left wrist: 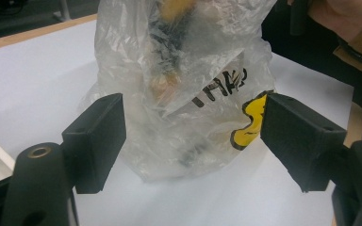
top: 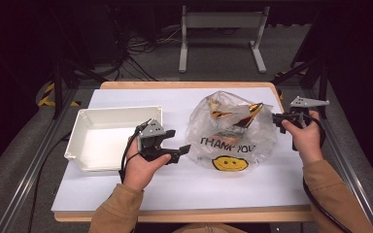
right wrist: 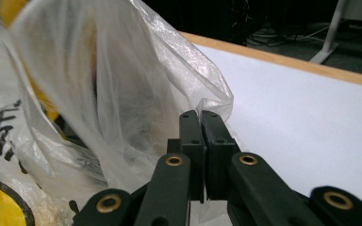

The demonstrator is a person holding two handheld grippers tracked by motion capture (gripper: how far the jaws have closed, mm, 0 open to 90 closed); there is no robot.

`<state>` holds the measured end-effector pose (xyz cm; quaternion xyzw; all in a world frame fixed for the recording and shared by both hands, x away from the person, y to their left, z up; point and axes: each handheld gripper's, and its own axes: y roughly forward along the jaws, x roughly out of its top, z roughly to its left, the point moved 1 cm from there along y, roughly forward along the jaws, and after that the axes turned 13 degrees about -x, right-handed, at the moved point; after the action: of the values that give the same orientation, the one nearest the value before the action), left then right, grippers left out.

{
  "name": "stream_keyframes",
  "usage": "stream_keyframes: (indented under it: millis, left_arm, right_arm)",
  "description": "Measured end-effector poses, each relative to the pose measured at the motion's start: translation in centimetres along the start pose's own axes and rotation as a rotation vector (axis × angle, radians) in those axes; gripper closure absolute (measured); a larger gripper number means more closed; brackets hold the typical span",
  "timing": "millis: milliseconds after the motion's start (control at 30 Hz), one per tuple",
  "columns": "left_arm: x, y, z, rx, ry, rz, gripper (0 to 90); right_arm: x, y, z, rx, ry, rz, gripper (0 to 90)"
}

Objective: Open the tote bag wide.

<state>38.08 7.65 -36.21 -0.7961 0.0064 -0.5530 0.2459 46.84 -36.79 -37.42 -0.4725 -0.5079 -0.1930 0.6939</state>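
Note:
A clear plastic bag [top: 230, 131] printed with "THANK YOU" and a yellow smiley stands in the middle of the white table, with yellow-and-black packets inside. My right gripper [top: 275, 118] is at the bag's right edge, shut on a fold of the plastic; in the right gripper view the jaws pinch the bag's rim [right wrist: 202, 106] at the gripper [right wrist: 200, 115]. My left gripper [top: 179, 143] is open just left of the bag, not touching it. The left gripper view shows the bag [left wrist: 184, 89] between and beyond the spread jaws of that gripper [left wrist: 191, 136].
An empty white rectangular bin [top: 85, 121] sits on the table's left half, right behind my left hand. The wooden table edge [top: 184, 213] runs along the front. Dark frame posts stand at both sides, and a white stand is on the floor behind.

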Motion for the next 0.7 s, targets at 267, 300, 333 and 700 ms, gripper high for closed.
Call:
stream_keyframes:
  millis: [267,300,333,700]
  left_arm:
    - [0.0,0.0,0.0,0.001,0.000,-0.002,23.5]
    - [0.0,0.0,0.0,0.001,0.000,-0.002,23.5]
    - [0.0,0.0,0.0,0.000,-0.001,-0.001,23.5]
    - [0.1,0.1,0.0,0.006,0.015,0.003,23.3]
  right_arm:
    - [-1.4,1.1,0.2,0.002,0.004,0.051,88.3]
    - [-1.7,1.3,0.2,0.001,-0.001,0.058,88.2]
    - [-1.9,1.5,0.2,0.001,-0.002,0.064,88.1]
    - [-3.4,2.6,0.5,-0.004,-0.015,0.146,85.9]
